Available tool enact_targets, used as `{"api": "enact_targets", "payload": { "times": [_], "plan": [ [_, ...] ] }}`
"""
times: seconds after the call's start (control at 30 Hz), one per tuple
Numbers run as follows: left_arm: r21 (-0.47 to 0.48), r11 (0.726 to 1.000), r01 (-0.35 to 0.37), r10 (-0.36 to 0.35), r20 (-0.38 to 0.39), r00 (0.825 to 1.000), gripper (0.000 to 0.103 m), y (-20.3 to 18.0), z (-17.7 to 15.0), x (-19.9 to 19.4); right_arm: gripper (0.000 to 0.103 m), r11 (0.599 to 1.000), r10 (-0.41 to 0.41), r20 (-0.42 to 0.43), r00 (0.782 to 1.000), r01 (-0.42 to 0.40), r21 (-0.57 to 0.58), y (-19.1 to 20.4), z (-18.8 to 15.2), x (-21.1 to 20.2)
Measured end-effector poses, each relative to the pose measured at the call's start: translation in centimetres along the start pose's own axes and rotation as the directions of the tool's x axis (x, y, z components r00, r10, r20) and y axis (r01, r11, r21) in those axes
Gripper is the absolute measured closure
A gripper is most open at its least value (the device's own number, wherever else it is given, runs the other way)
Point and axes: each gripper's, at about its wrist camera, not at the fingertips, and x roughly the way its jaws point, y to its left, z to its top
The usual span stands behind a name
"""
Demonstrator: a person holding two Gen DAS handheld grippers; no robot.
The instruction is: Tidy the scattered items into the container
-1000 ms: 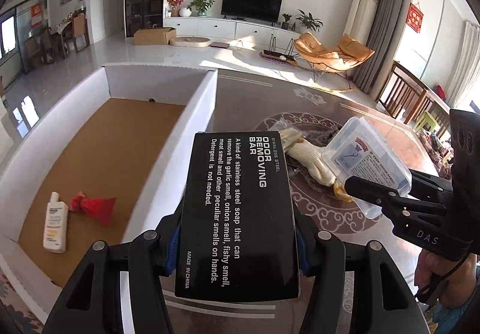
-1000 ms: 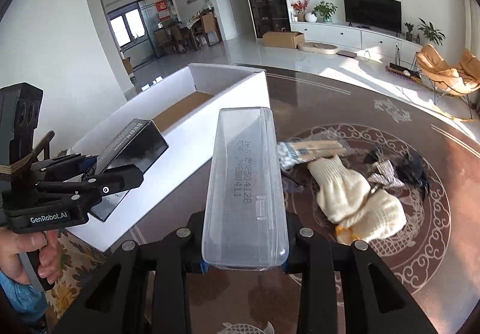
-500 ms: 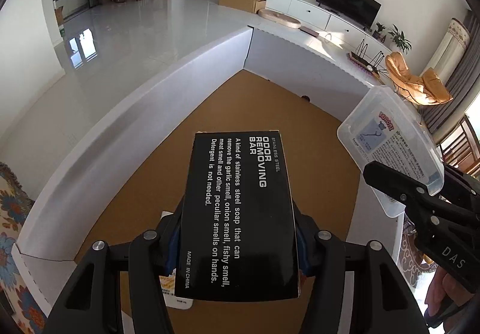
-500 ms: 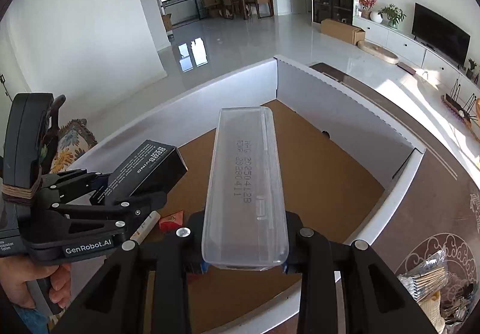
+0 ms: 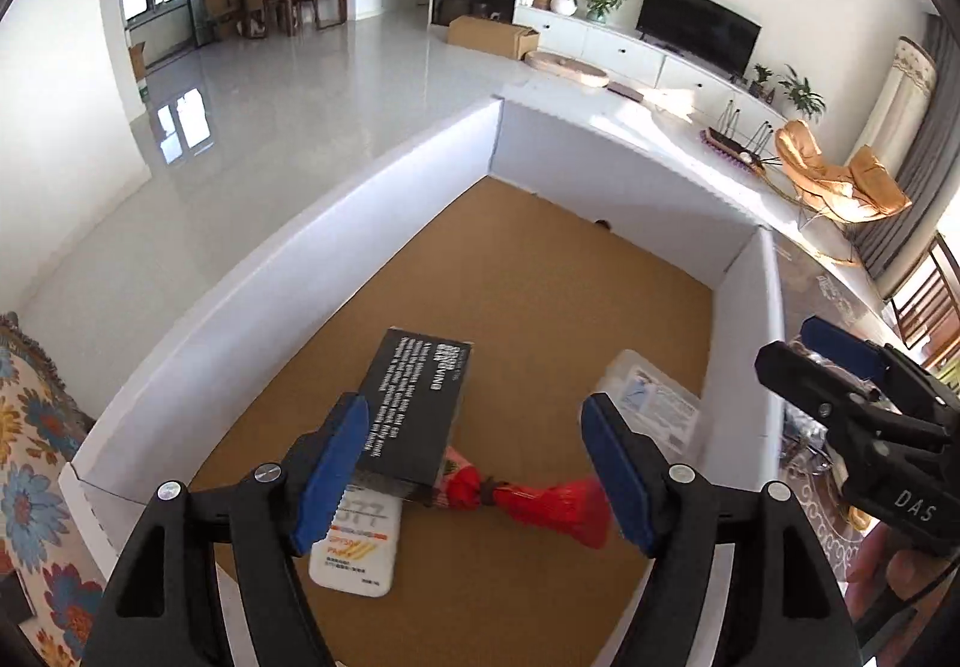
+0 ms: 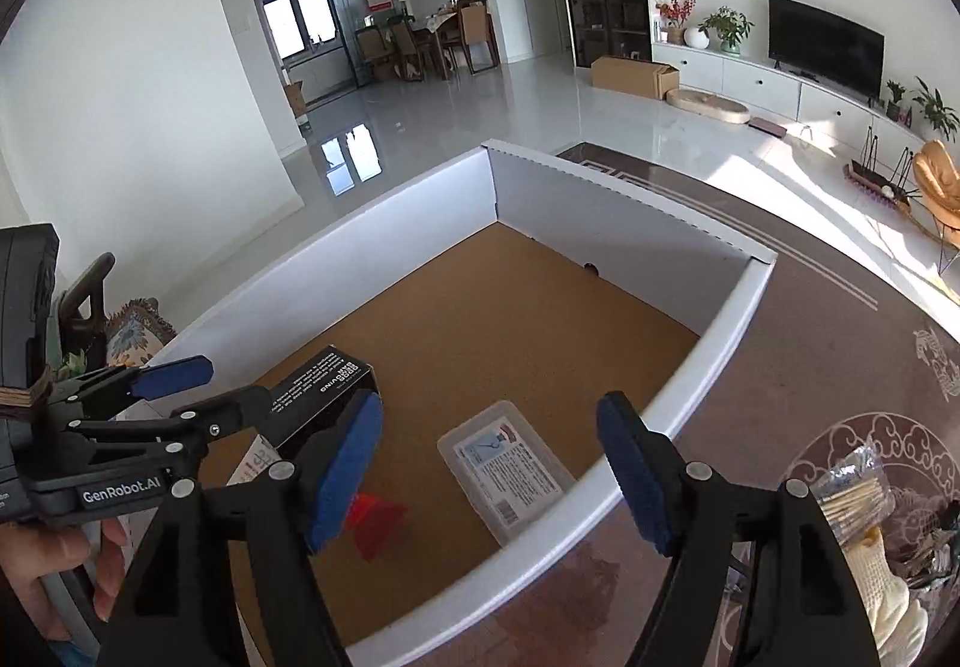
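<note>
- The white box [image 6: 606, 199] holds your load; its near wall [image 6: 600, 493] stands between your tools and the table, so you could catch it pulling out low.
- The black carton [image 5: 414, 409] rests tilted on the sunscreen tube [image 5: 357, 553] and the red tassel [image 5: 540, 505]; it may slide.
- The clear case [image 6: 504, 466] lies flat inside.
- Both the left gripper [image 5: 474, 469] and the right gripper [image 6: 489, 469] are spread wide, empty.
- The gloves [image 6: 888, 595] and packets wait on the table [image 6: 840, 343].

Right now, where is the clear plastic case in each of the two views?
Left wrist view: clear plastic case at right of centre, on the box floor, partly behind a blue finger pad.
Right wrist view: lower centre, near the box's near wall.
Shared landmark: black box to its left.
</note>
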Motion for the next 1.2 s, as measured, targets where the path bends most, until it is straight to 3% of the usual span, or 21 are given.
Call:
{"api": "enact_targets", "payload": {
  "times": [0.1, 0.2, 0.27, 0.37, 0.43, 0.53, 0.73, 0.93, 1.2],
  "plan": [
    [0.111, 0.989, 0.101, -0.108, 0.057, 0.993, 0.029, -5.4, -2.3, -3.9, 0.028, 0.998, -0.045, 0.018, 0.999, 0.044, 0.033, -3.4, -4.7, -5.5],
    [0.212, 0.956, 0.202, -0.214, 0.038, 0.976, 0.006, -11.4, -6.1, -5.5, 0.028, 0.987, -0.153, 0.011, 0.988, 0.153, 0.045, -7.8, -11.3, -10.8],
    [0.250, 0.934, 0.255, -0.260, -0.012, 0.965, 0.002, -15.2, -9.0, -4.8, 0.028, 0.966, -0.249, -0.027, 0.968, 0.251, 0.065, -11.1, -16.3, -13.6],
    [0.302, 0.904, 0.303, -0.279, -0.120, 0.953, 0.002, -21.0, -13.2, -0.9, 0.028, 0.925, -0.344, -0.112, 0.932, 0.357, 0.130, -16.4, -22.7, -16.4],
    [0.344, 0.890, 0.299, -0.254, -0.171, 0.952, 0.002, -24.7, -15.6, 2.0, 0.028, 0.893, -0.394, -0.149, 0.907, 0.416, 0.173, -19.5, -25.7, -17.8],
    [0.372, 0.880, 0.295, -0.234, -0.200, 0.951, 0.002, -28.6, -18.1, 4.5, 0.028, 0.862, -0.415, -0.170, 0.894, 0.446, 0.241, -22.1, -28.6, -18.9],
    [0.428, 0.878, 0.215, -0.178, -0.125, 0.976, 0.000, -31.3, -17.5, 7.7, 0.027, 0.850, -0.439, -0.158, 0.885, 0.466, 0.245, -23.2, -29.1, -17.4],
    [0.385, 0.902, 0.194, -0.160, -0.118, 0.980, 0.000, -30.6, -13.9, 10.6, 0.014, 0.847, -0.439, -0.164, 0.883, 0.468, 0.254, -24.9, -27.7, -15.9],
    [0.388, 0.902, 0.190, -0.157, -0.117, 0.981, 0.000, -30.8, -13.9, 10.7, 0.013, 0.844, -0.443, -0.167, 0.881, 0.472, 0.252, -25.0, -27.5, -15.7]
  ]
}}
